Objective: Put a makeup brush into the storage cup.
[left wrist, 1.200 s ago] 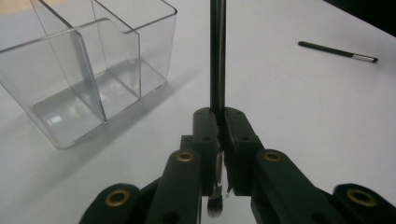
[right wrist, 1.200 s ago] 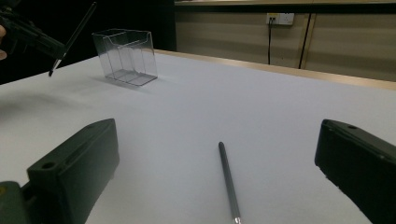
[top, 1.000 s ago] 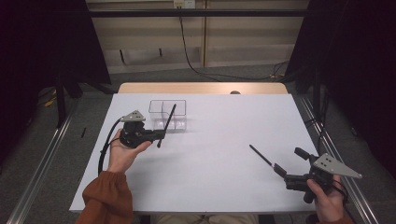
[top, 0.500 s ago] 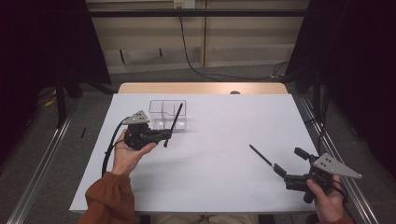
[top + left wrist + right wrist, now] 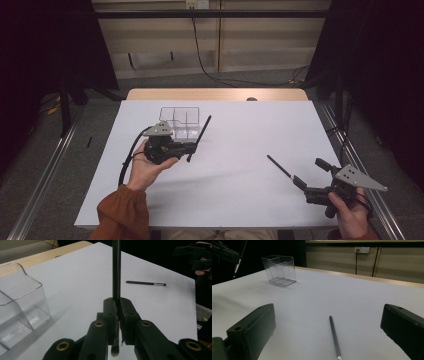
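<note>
organizer far left on table | loose brush right, well apart

A white tabletop lies beneath the jaws. Beyond it, ahead of the jaws, a black cable hangs from a wall socket
</note>
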A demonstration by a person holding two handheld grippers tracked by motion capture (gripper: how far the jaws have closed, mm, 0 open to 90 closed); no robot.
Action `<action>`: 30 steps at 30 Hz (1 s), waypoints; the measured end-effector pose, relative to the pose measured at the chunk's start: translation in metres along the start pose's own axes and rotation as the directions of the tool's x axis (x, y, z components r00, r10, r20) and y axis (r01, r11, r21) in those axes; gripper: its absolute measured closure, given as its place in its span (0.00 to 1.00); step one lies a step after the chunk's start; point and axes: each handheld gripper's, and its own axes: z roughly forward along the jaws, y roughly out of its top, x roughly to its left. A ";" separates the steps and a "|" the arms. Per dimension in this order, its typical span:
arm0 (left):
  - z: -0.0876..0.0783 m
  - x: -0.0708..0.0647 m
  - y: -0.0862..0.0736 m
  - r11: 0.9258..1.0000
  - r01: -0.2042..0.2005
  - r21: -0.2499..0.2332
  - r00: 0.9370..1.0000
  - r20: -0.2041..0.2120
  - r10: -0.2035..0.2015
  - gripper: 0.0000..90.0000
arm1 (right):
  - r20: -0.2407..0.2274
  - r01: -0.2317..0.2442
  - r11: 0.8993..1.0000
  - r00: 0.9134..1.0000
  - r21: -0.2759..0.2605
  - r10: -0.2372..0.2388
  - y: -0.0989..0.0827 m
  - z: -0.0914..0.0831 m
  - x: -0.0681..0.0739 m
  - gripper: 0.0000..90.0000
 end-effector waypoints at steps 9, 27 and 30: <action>0.015 -0.011 0.005 0.999 -0.024 0.042 0.999 0.043 0.022 0.94 | 0.000 0.008 1.000 1.000 0.007 -0.008 0.000 0.000 0.000 0.00; 0.041 -0.031 0.023 0.994 -0.062 0.094 0.987 0.152 0.048 0.94 | -0.006 0.009 1.000 1.000 0.009 -0.009 0.000 0.000 0.000 0.00; 0.045 -0.034 0.026 0.990 -0.075 0.116 0.984 0.170 0.055 0.94 | -0.007 0.008 1.000 1.000 0.009 -0.008 0.000 0.000 0.000 0.00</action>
